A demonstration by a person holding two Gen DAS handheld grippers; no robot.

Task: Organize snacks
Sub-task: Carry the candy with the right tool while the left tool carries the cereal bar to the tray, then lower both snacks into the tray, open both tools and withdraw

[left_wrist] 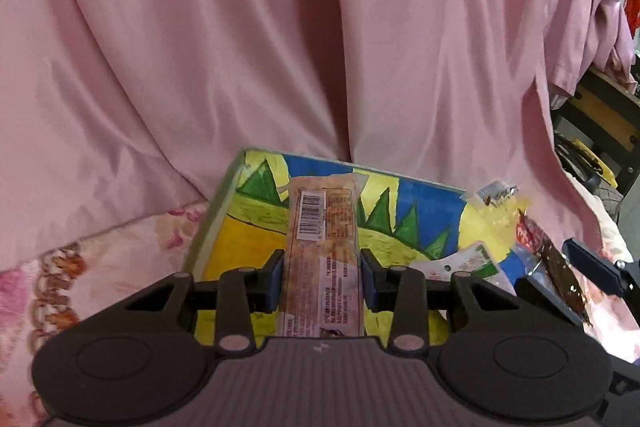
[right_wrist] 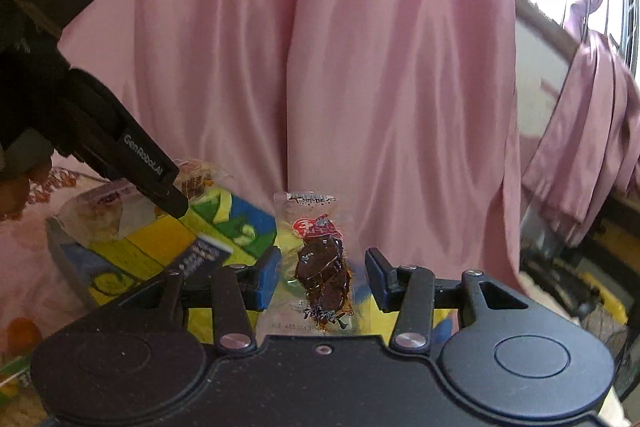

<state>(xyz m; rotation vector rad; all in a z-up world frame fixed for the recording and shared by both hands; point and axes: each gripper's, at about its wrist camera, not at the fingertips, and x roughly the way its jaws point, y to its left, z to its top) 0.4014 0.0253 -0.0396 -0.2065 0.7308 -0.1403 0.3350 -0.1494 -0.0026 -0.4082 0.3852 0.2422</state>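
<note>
Left gripper [left_wrist: 322, 277] clamped narrow on long pink snack pack [left_wrist: 322, 251], held over painted box [left_wrist: 256, 223]. Right gripper [right_wrist: 322, 277] nipping clear packet of dark snack [right_wrist: 322, 267] upright, jaws narrow, same box [right_wrist: 224, 223] just behind
</note>
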